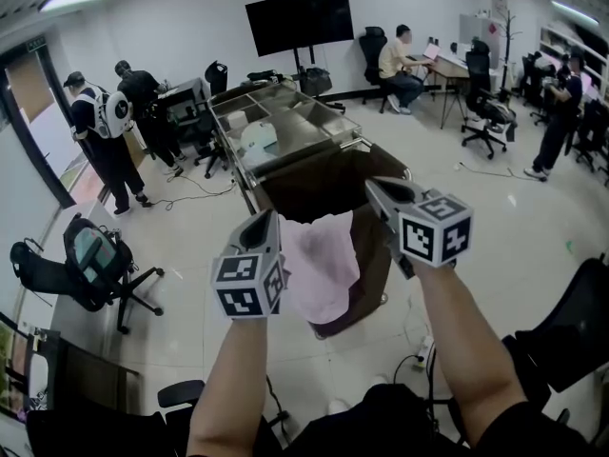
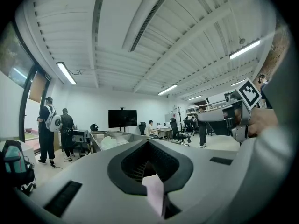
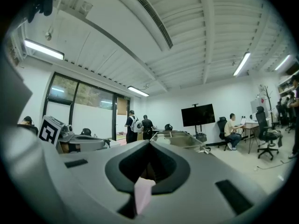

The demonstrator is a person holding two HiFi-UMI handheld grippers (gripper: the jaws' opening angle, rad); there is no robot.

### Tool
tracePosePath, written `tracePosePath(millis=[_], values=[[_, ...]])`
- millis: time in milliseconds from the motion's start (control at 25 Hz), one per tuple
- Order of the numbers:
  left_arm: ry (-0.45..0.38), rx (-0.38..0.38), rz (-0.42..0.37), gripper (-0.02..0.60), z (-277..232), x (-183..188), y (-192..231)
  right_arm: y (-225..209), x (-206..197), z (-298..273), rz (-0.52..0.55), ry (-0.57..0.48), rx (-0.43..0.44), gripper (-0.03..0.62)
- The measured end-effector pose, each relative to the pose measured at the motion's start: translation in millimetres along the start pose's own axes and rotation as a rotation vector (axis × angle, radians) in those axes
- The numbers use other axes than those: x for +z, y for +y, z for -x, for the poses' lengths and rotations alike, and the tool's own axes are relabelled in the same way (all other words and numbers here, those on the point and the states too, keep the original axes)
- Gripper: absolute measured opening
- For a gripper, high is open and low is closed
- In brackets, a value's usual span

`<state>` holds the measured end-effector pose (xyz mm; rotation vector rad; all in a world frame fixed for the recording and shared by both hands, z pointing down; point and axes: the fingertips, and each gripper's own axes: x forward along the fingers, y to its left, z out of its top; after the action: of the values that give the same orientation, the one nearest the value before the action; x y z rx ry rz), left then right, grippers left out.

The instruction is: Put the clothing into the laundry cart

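A pink garment (image 1: pixel 324 265) hangs spread between my two grippers, in front of the brown laundry cart (image 1: pixel 314 190) and partly over its near rim. My left gripper (image 1: pixel 267 220) is shut on the garment's left top edge; a pink fold (image 2: pixel 154 190) shows pinched in its jaws in the left gripper view. My right gripper (image 1: pixel 374 188) is shut on the right top edge, with a pink fold (image 3: pixel 142 192) between its jaws in the right gripper view. Both grippers are level and point away from me, toward the cart. The cart's inside looks dark and its bottom is hidden.
A long metal trolley frame (image 1: pixel 276 112) stretches behind the cart. An office chair with a backpack (image 1: pixel 90 255) stands at the left. Two people (image 1: pixel 105 136) stand at the far left; others sit at desks (image 1: pixel 447 65) at the back right. Cables (image 1: pixel 195 193) lie on the floor.
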<state>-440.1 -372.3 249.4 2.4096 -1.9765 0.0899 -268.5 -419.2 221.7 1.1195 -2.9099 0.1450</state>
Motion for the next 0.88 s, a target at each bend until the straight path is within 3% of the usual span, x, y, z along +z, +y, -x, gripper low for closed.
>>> tracePosePath(millis=[200,360,520,880], values=[[0.016,0.015,-0.023,0.006,25,-15,-9,20,-15,19,-0.012,-0.004,0.031,0.003],[0.05,0.018,-0.022,0.006,49,-42,-26,41,-50,45,0.025,0.039,0.061,0.005],[0.086,0.048,0.015,0.006,73,-75,-44,46,-83,74,-0.02,0.074,0.069,0.005],[0.203,0.046,0.061,0.006,117,-146,-118,68,-171,136,-0.062,0.245,0.154,0.003]])
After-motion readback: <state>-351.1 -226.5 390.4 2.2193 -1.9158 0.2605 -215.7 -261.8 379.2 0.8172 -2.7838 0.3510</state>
